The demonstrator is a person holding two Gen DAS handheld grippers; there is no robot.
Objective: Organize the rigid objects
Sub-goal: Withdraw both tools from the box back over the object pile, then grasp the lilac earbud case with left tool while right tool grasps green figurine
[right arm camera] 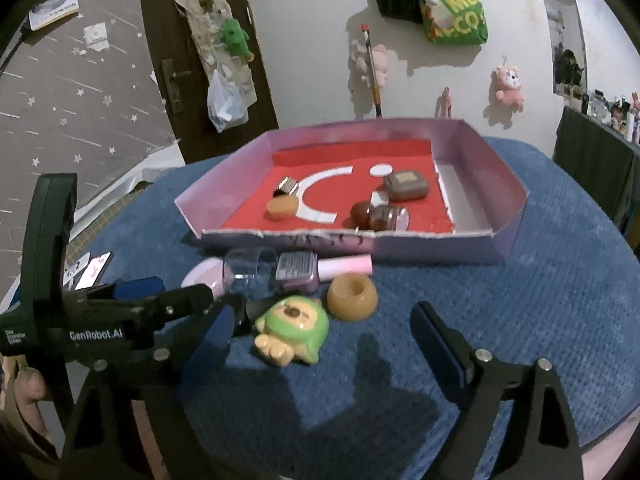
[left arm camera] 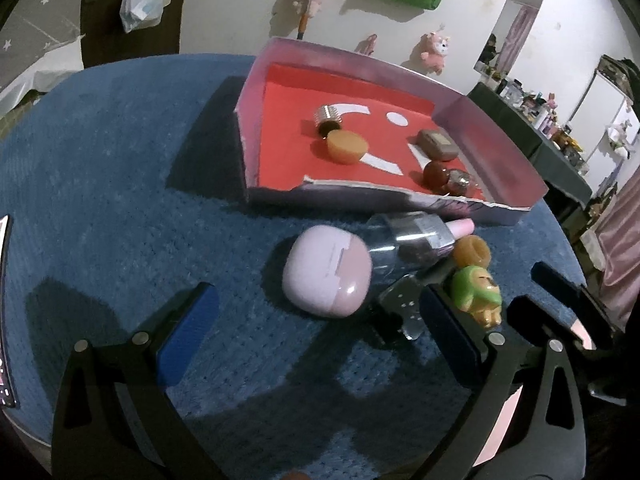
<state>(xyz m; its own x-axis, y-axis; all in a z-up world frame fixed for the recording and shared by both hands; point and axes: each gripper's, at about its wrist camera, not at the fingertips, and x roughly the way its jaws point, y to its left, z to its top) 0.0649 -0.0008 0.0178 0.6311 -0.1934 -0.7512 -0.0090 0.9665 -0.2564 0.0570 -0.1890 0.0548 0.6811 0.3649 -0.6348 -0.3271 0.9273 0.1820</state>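
Both grippers are pointing downward at a slant toward the table. The left gripper is standing wide open with nothing between its jaws; the lilac earbud case is lying just ahead of the gap, untouched. The right gripper is likewise standing open and holding nothing; the green figurine is lying in the gap toward its left finger, and whether that finger touches it cannot be told. In the right wrist view, the left gripper's body is crossing in from the left, its fingertip reaching close beside the figurine.

Just beyond the figurine, an amber ring-shaped piece is resting on the cloth. Further ahead, a clear bottle with a pink cap is lying on its side, touching the earbud case.

Beyond these, a shallow pink box with a red floor is sitting on the blue textured cloth, holding a silver ribbed cap, an orange disc, a brown case and two dark reddish-brown items.

Plush toys and a green bag are hanging on the white wall behind.
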